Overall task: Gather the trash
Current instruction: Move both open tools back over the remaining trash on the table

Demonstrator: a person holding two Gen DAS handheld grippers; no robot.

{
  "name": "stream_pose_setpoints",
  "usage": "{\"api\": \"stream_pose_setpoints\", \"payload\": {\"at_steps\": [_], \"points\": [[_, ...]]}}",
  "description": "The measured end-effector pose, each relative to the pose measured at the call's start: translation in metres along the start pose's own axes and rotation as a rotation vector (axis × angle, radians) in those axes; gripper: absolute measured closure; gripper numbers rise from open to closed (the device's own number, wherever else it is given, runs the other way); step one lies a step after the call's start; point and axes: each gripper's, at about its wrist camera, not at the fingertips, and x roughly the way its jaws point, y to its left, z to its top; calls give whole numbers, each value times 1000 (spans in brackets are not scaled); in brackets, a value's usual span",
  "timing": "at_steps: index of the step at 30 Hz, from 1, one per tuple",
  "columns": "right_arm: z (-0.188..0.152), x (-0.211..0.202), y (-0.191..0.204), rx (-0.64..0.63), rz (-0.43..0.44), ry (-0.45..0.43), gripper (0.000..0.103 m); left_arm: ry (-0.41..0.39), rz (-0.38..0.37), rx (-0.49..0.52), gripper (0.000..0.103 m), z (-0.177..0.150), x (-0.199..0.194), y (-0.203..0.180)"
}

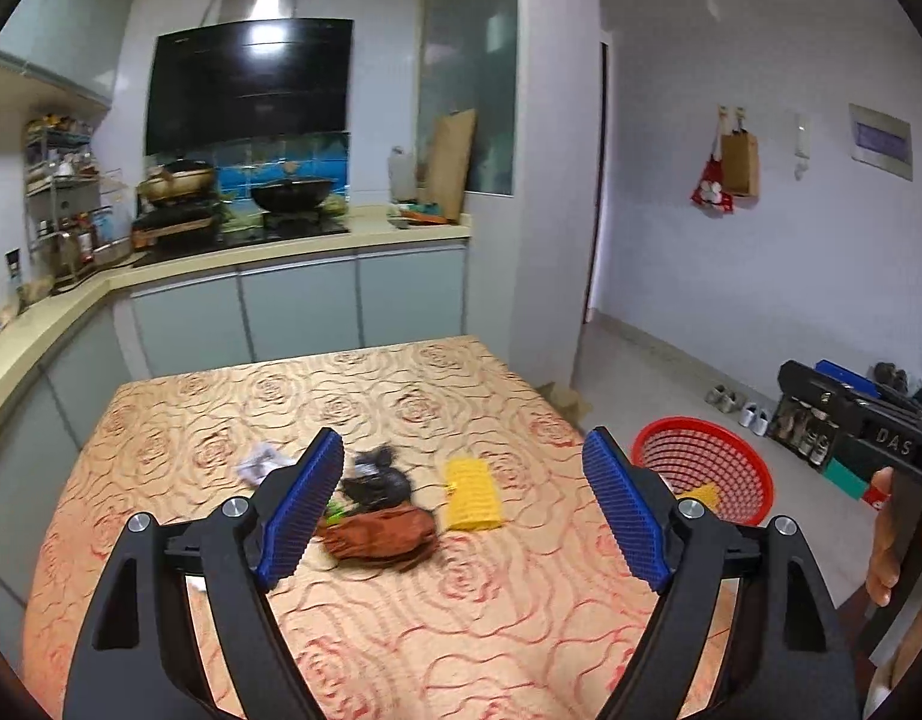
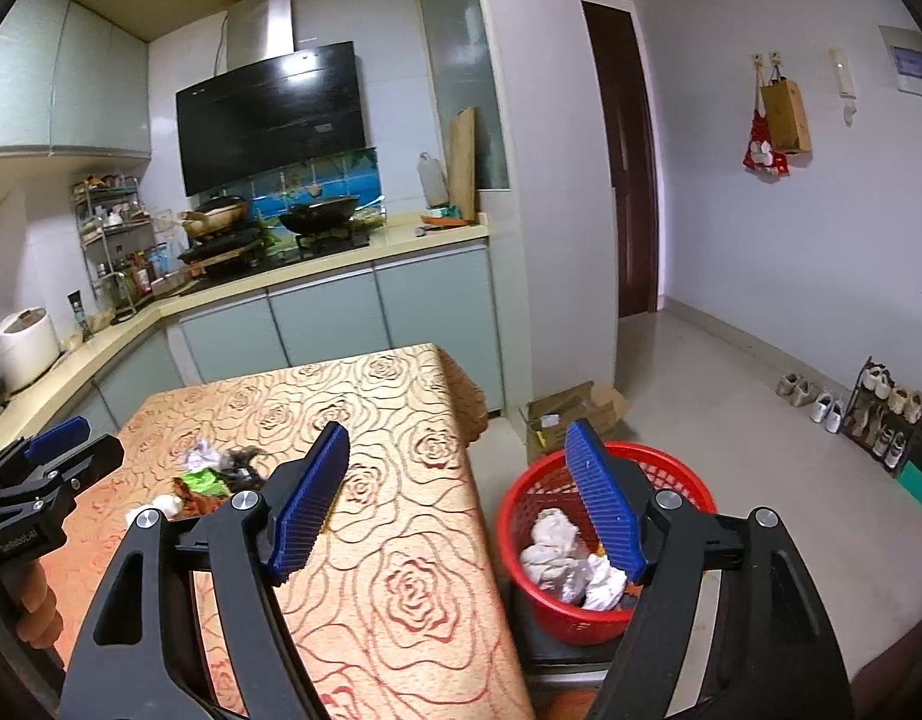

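Note:
On the rose-patterned table lies a cluster of trash: a brown wrapper, a black crumpled bag, a yellow packet and white crumpled paper. My left gripper hovers open above and short of this pile, with nothing between its blue pads. The right gripper is open and empty, straddling the table's right edge and the red basket. Crumpled white paper lies inside the basket. The right wrist view shows the left gripper over the pile, beside a green wrapper.
The basket stands on a dark seat right of the table. A cardboard box lies on the floor behind it. A shoe rack lines the right wall. Kitchen counters wrap the far and left sides.

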Motion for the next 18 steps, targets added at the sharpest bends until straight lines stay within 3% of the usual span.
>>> {"api": "stream_pose_setpoints", "payload": {"at_steps": [18], "points": [[-1, 2, 28, -39, 76, 5, 30, -7, 279, -189, 23, -17, -27, 128]]}}
